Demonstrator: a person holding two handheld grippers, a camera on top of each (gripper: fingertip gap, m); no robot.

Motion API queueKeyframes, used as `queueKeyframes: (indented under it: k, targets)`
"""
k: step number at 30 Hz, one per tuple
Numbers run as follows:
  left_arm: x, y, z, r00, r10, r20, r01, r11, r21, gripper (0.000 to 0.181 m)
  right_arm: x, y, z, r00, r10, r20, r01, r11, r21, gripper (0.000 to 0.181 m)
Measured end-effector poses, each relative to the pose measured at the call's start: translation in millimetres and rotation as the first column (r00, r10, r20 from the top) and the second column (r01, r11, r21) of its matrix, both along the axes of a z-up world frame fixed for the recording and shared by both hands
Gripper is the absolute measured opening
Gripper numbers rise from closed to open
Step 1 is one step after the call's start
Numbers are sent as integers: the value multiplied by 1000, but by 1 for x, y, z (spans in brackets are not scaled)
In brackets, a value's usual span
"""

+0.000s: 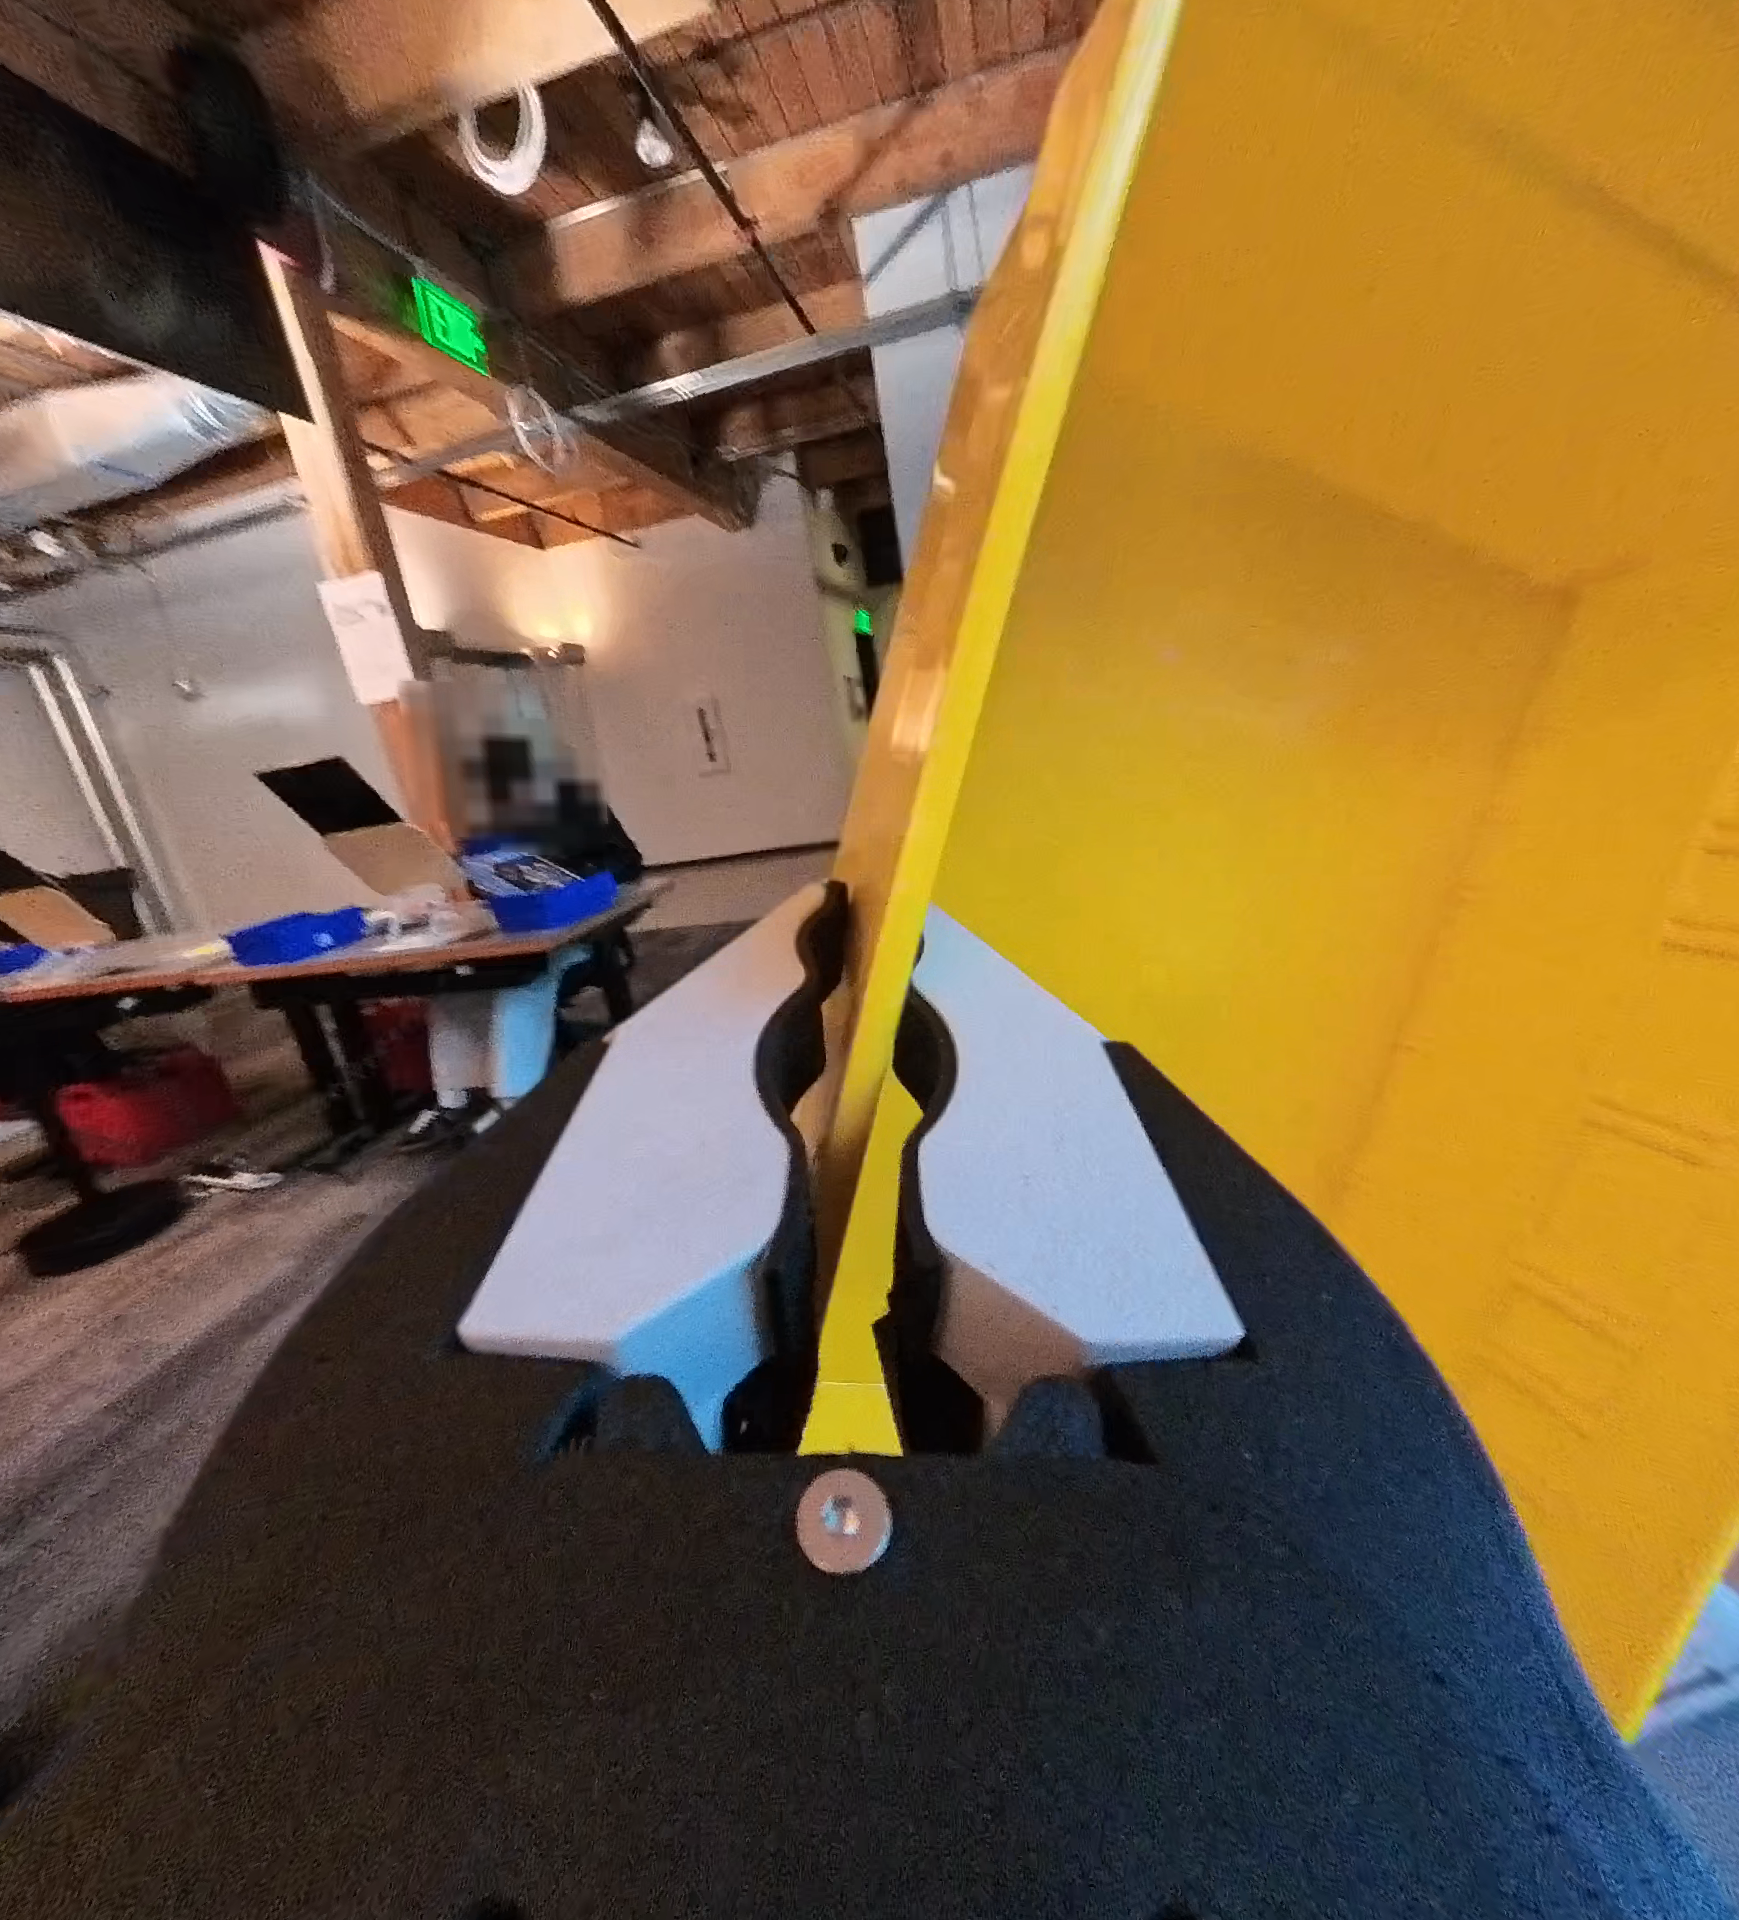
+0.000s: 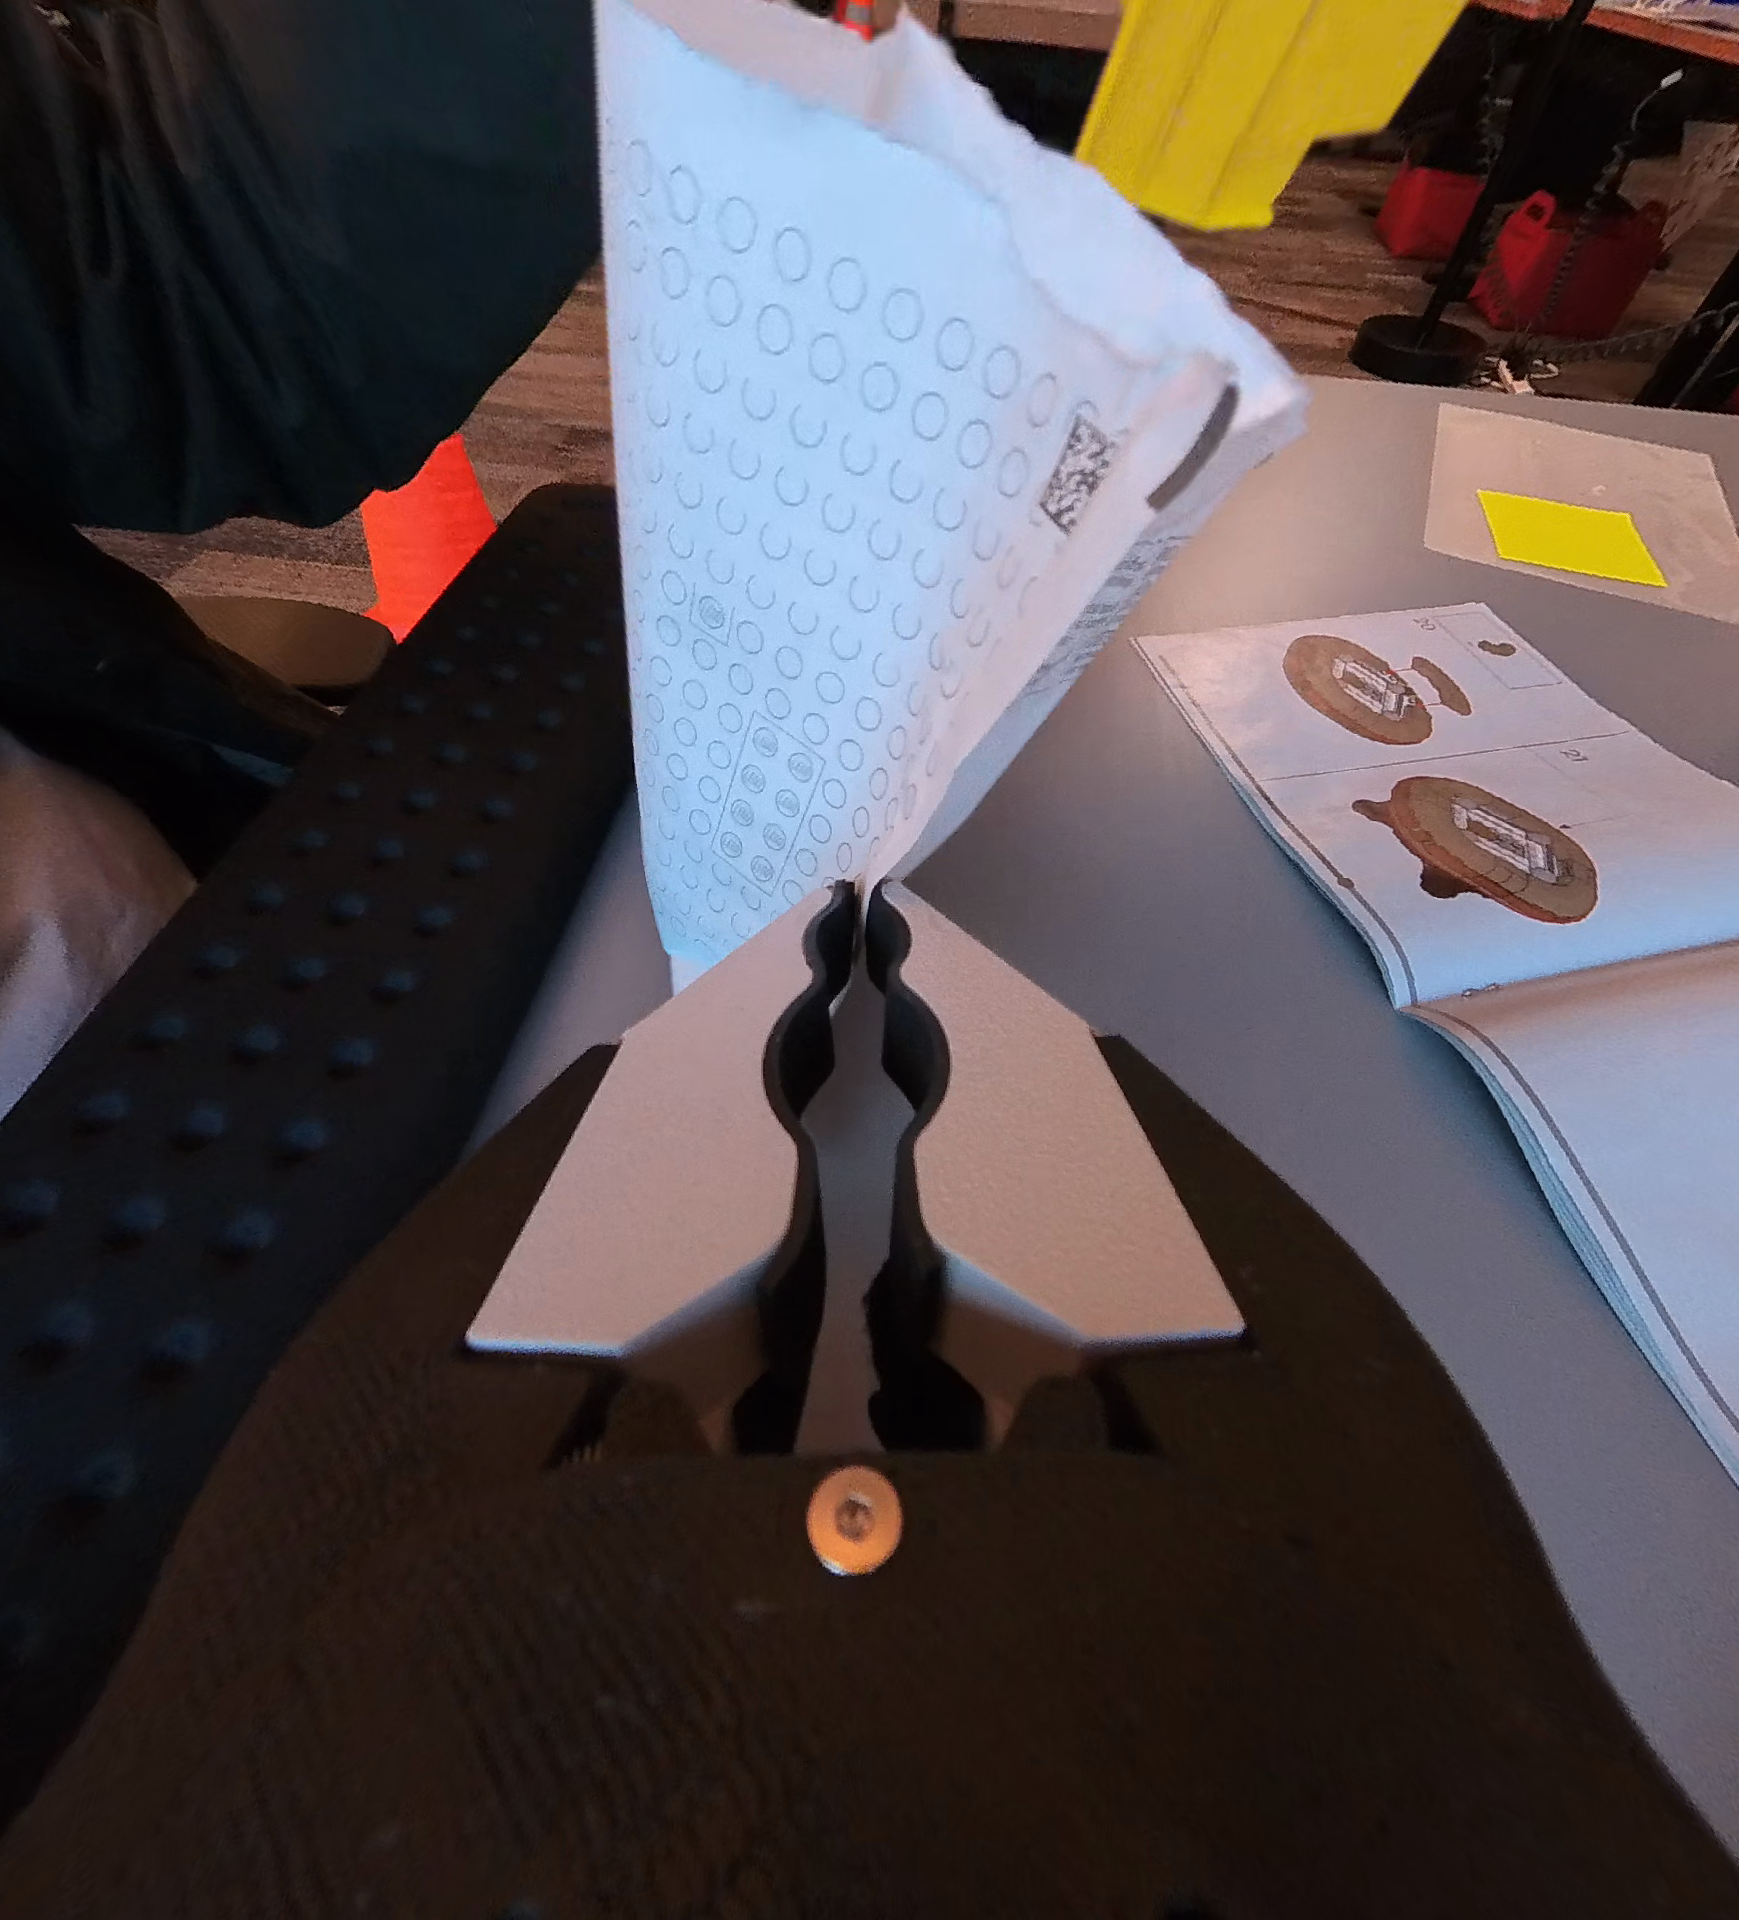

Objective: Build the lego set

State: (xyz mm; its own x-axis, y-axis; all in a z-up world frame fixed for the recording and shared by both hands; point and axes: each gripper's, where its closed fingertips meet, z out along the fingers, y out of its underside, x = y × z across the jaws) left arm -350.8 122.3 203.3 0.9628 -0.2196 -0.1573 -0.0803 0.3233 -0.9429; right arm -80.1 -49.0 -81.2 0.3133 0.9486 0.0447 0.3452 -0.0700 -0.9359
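Note:
My left gripper (image 1: 870, 920) is shut on the edge of a yellow tray (image 1: 1364, 727), held up in the air and tilted, with its inside facing the camera. The same yellow tray shows at the top of the right wrist view (image 2: 1249, 94). My right gripper (image 2: 860, 904) is shut on the bottom corner of a white paper bag (image 2: 844, 468) printed with rings. The bag stands up above the grey table (image 2: 1156, 1091) and its torn top is open. Its contents are hidden.
An open instruction booklet (image 2: 1571, 883) lies on the table to the right. Behind it is a clear sleeve with a yellow square (image 2: 1571, 540). A black studded slab (image 2: 273, 987) and a dark sleeve (image 2: 221, 260) are at left. Far tables hold blue bins (image 1: 553, 899). Spacing between my two grippers at the tips: around 45 cm. The black studded slab (image 2: 273, 987) is about 15 cm from my right fingertips.

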Motion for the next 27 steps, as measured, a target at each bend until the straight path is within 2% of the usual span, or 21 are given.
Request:
queueKeyframes:
  k: [2,4,11,16,20,24,27]
  targets:
    - [-16,-7,2,996,88,-34,-86,995,55,4,0,0,-1,1000,-1,0,1,1000,-5,0]
    - [-27,-11,1,992,122,-45,-118,990,71,4,1,1,-2,1000,-3,0,3,1000,-7,0]
    - [-48,-14,-3,993,115,35,-117,992,56,4,1,2,-3,1000,-8,3,9,1000,-6,1]
    - [-49,-10,-13,994,100,44,-100,995,7,4,1,2,-2,1000,-7,4,7,1000,1,0]
    - [-54,-5,-22,990,139,30,-138,990,-26,4,1,1,-1,1000,-4,12,4,1000,14,0]
    - [-62,14,-45,990,140,1,-138,972,-191,4,0,-1,0,1000,0,15,0,1000,26,0]
    - [-69,40,-79,994,99,-38,-106,911,-398,4,0,-1,0,1000,0,17,0,1000,28,0]
